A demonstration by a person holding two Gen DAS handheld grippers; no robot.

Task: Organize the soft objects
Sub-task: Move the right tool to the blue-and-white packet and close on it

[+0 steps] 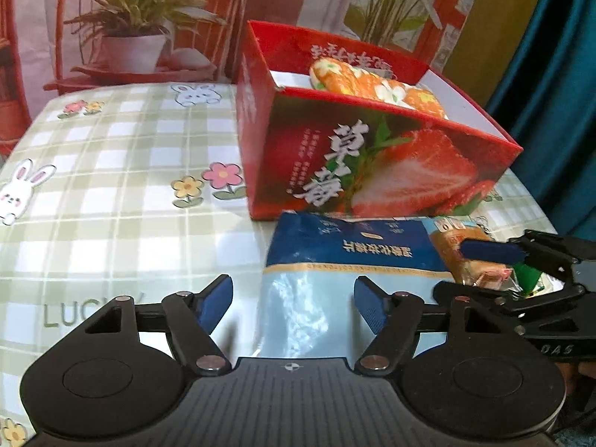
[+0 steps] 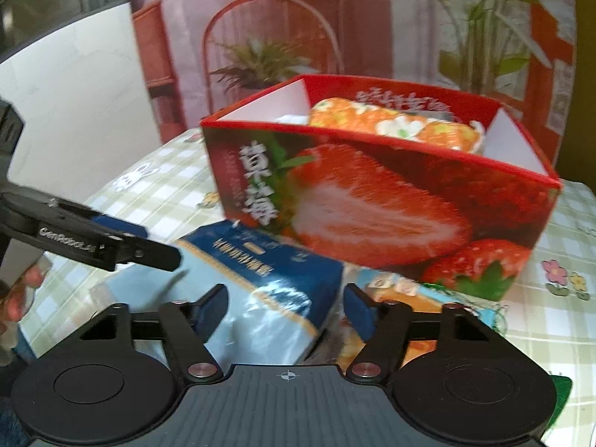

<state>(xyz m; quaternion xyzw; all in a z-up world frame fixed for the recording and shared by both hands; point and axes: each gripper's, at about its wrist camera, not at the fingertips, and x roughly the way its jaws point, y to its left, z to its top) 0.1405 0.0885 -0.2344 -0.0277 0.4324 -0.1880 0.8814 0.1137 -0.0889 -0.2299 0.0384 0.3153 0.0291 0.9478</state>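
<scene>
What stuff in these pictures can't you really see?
- Strawberry box floor: both views, hidden behind its front wall and the orange flowered bundle.
- Snack packet: left view, crossed by the right tool; right view, cut off behind the blue bag.
- Bag lettering: right view, blurred.

Both views are evenly and rather warmly lit, with no hard shadows; colours run saturated and reddish. Glare sits on the clear plastic of the blue packet (image 1: 335,260) just ahead of the left claw (image 1: 294,307), and a pale sheen lies on the worktop (image 1: 111,186) to its left. The right wrist view is softer, the strawberry box (image 2: 372,201) beyond the right claw (image 2: 285,307) smeared by motion. Fisheye bending curves the edges, and the corners go black.
</scene>
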